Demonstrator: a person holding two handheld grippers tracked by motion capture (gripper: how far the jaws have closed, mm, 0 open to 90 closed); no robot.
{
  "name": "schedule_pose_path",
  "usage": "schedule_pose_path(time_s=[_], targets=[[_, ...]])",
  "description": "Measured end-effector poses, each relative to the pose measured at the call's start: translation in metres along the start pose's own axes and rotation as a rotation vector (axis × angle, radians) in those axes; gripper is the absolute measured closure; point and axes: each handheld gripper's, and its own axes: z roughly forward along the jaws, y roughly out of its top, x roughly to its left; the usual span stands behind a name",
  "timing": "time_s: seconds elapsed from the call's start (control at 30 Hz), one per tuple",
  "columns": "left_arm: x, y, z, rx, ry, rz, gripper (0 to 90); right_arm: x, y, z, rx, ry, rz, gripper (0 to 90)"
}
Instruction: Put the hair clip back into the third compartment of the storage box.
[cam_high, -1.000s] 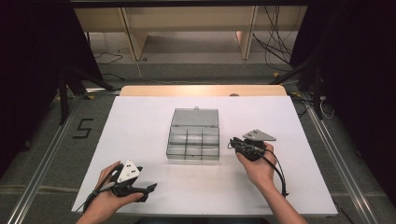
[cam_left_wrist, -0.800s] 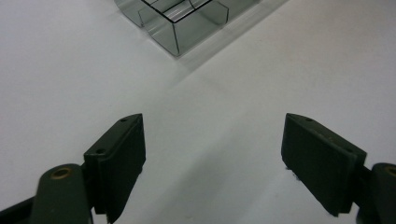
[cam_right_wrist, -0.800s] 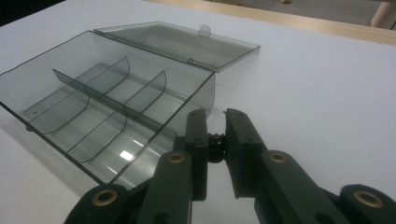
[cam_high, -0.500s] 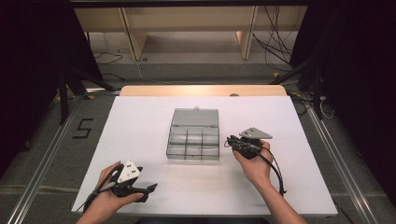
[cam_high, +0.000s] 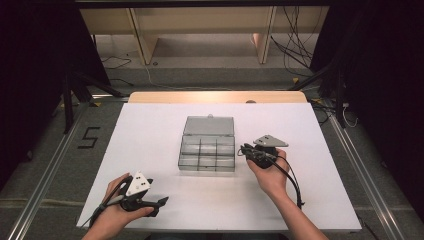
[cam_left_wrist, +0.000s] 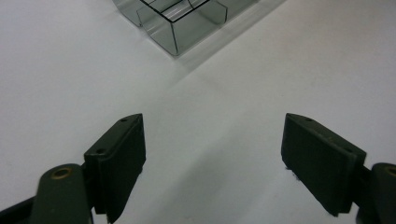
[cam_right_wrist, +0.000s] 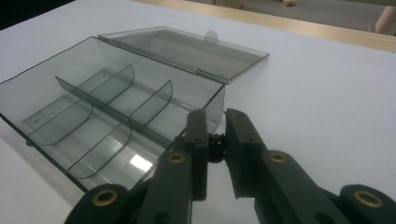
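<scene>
A clear plastic compartment box (cam_high: 207, 154) lies open mid-table, its lid (cam_high: 209, 125) folded flat behind it. In the right gripper view its divided compartments (cam_right_wrist: 100, 116) look empty. My right gripper (cam_high: 245, 150) hovers at the box's right edge. Its jaws (cam_right_wrist: 215, 115) are nearly together, pinching a small dark part (cam_right_wrist: 215, 141) just over the box's corner. Near the front left of the table my left gripper (cam_high: 159, 205) rests low and open. Nothing lies between its fingers (cam_left_wrist: 212, 120), and the box's corner (cam_left_wrist: 175, 28) is farther ahead.
The white tabletop (cam_high: 150, 130) ends in a wooden strip (cam_high: 215, 96) at the far side. Beyond it are wooden furniture legs and cables on the floor (cam_high: 295, 55). Metal rails (cam_high: 45, 185) flank the table.
My right gripper has shifted left, closer to the box's right edge, still pinching the small part. The left gripper has stayed put.
</scene>
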Motion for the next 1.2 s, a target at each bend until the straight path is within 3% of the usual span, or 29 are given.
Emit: schedule_pose_path(time_s=[1.2], targets=[[0.0, 0.0, 0.0, 0.0, 0.001, 0.001, 21.6, 0.005, 0.011, 0.01, -0.006, 0.005, -0.021, 80.2]])
